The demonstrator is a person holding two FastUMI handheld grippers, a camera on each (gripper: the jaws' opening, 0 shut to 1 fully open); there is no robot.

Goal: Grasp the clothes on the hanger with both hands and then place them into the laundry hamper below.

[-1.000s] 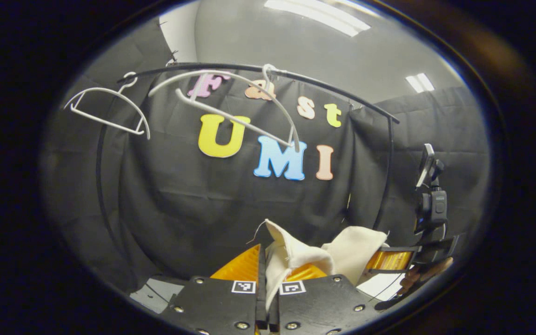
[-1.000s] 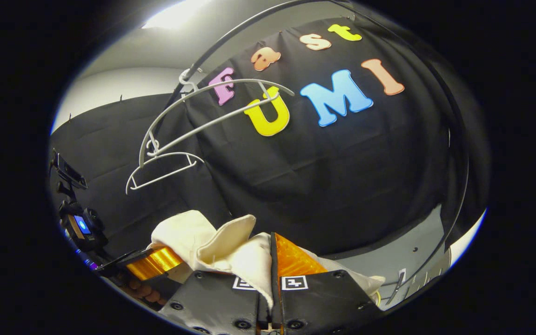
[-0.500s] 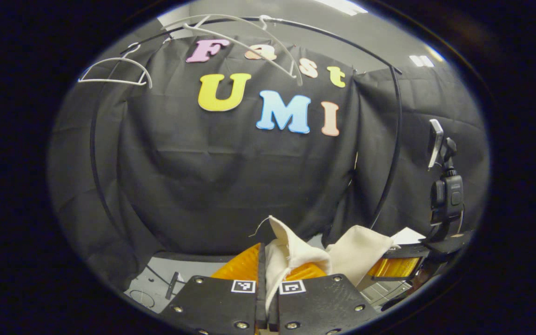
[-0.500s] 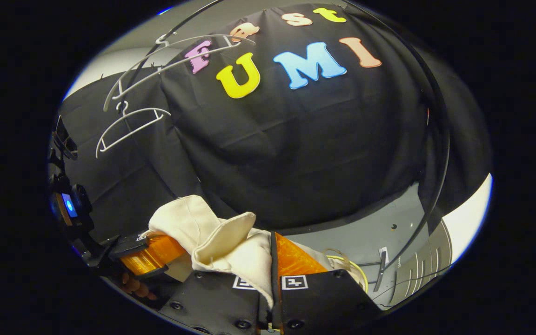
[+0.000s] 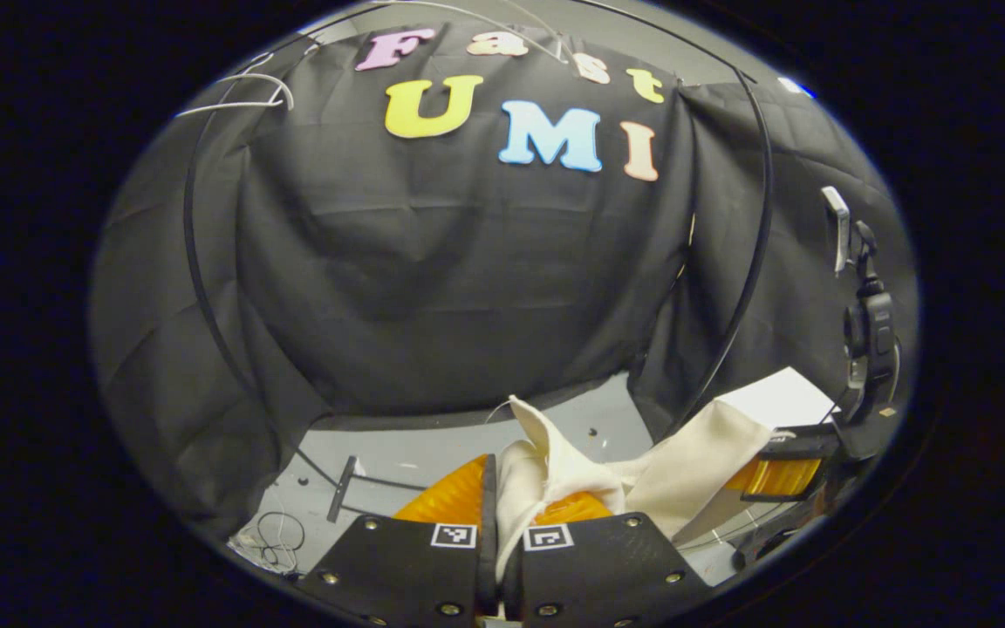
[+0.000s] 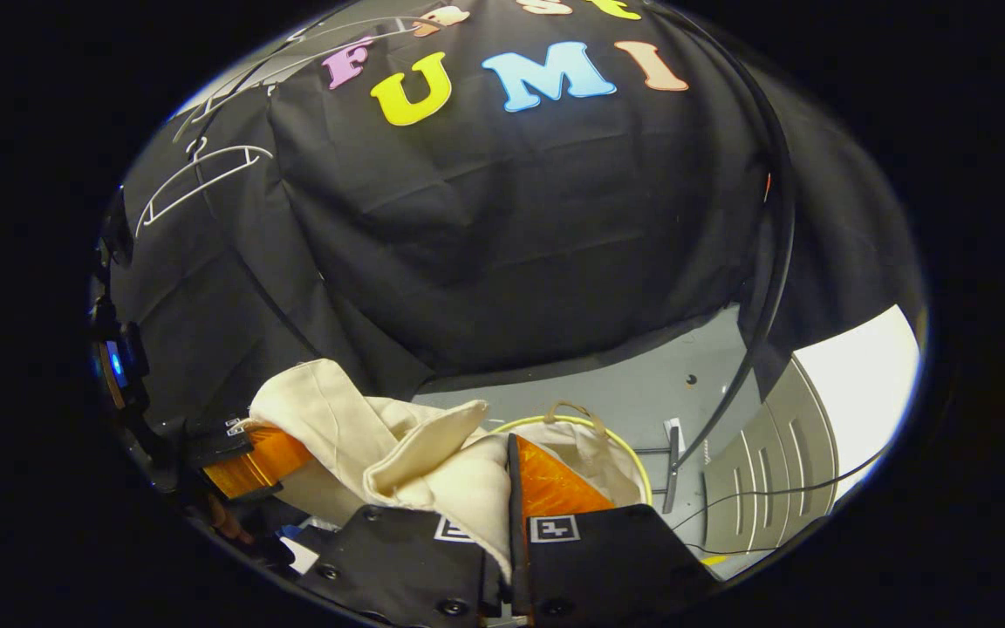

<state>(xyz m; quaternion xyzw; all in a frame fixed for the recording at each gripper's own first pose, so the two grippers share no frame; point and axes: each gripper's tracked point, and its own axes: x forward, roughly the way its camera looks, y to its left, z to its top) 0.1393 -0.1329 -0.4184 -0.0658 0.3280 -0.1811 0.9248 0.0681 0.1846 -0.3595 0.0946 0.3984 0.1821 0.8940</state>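
Both the left gripper and the right gripper are clamped on the cream cloth garment, already off the bare white wire hangers far above, leaving only release into the yellow-rimmed hamper just beyond.

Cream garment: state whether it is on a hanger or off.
Off. The cream garment hangs bunched between the left tool and the right tool, each shut on it; the white hangers above are bare.
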